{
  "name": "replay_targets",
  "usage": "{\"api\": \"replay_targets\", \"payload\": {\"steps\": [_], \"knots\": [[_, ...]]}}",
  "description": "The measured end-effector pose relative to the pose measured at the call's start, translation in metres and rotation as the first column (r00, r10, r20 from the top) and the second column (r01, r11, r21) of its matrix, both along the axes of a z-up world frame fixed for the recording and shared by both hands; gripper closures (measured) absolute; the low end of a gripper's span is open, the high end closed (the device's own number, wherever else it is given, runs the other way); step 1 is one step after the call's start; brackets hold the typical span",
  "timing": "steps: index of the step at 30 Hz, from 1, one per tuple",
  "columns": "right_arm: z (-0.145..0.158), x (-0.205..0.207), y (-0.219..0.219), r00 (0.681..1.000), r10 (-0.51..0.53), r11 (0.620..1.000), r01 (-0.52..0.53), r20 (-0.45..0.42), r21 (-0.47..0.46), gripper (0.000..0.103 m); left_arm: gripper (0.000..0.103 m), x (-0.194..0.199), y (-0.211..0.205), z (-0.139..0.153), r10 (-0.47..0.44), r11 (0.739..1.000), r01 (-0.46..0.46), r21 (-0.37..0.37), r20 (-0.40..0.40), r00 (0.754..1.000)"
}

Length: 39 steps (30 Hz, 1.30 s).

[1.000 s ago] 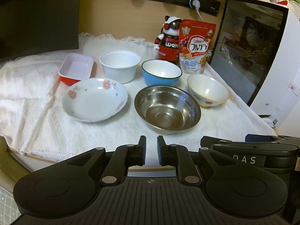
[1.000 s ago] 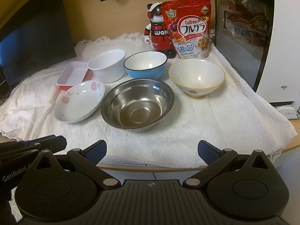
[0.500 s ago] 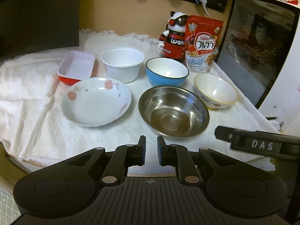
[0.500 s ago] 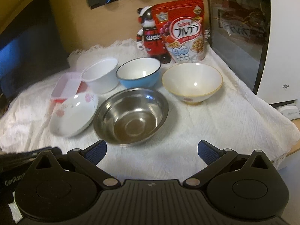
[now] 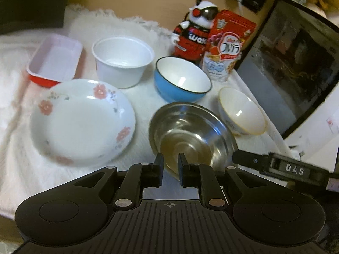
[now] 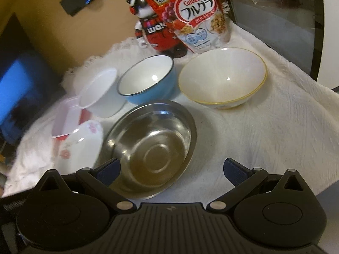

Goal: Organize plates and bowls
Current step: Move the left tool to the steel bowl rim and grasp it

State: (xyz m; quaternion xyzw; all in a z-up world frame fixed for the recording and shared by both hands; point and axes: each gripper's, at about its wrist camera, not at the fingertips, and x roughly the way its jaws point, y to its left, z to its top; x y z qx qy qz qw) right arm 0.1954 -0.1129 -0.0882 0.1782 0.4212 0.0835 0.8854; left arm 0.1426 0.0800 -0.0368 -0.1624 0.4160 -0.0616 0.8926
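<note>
On the white cloth stand a steel bowl (image 5: 190,133) (image 6: 150,146), a flowered plate (image 5: 82,120) (image 6: 80,144), a blue bowl (image 5: 182,82) (image 6: 148,78), a cream bowl with a yellow rim (image 5: 241,112) (image 6: 222,78), a white tub (image 5: 122,59) (image 6: 99,93) and a red dish (image 5: 55,59) (image 6: 65,120). My left gripper (image 5: 170,165) is nearly shut and empty, just short of the steel bowl's near rim. My right gripper (image 6: 171,169) is open and empty above the steel bowl's near rim; it shows in the left wrist view (image 5: 275,167).
A toy figure (image 5: 195,31) (image 6: 152,29) and a cereal bag (image 5: 226,48) (image 6: 190,14) stand at the back. A microwave (image 5: 296,59) (image 6: 275,17) stands at the right. A dark screen (image 6: 19,95) stands at the left. The cloth's front edge (image 6: 286,182) is near my grippers.
Both grippers have moved forward and closer to the steel bowl, so the dishes look larger. The views have tilted. Jaw openings are unchanged.
</note>
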Motion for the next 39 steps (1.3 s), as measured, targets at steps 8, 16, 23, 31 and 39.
{"api": "replay_targets", "payload": {"steps": [8, 16, 23, 31, 39], "knots": [[-0.005, 0.018, 0.019, 0.993, -0.106, 0.986, 0.097, -0.052, -0.138, 0.000, 0.087, 0.050, 0.037, -0.023, -0.085, 0.994, 0.079, -0.080, -0.077, 0.993], [-0.009, 0.035, 0.024, 0.988, -0.134, 0.967, 0.112, -0.082, -0.228, 0.000, 0.086, 0.085, 0.031, -0.037, -0.170, 0.984, 0.160, -0.072, -0.158, 0.973], [-0.026, 0.074, 0.014, 0.994, 0.025, 0.972, -0.049, -0.108, -0.232, 0.000, 0.085, 0.095, 0.021, -0.048, -0.090, 0.995, 0.082, -0.053, -0.170, 0.981], [-0.046, 0.099, 0.006, 0.972, 0.196, 0.976, -0.207, -0.126, -0.072, 0.033, 0.081, 0.101, 0.001, -0.066, -0.072, 0.997, 0.063, -0.052, -0.219, 0.973], [-0.030, 0.105, 0.014, 0.961, 0.255, 0.967, -0.253, -0.112, 0.025, 0.038, 0.084, 0.093, 0.009, -0.057, -0.025, 0.994, 0.001, -0.111, -0.210, 0.977]]}}
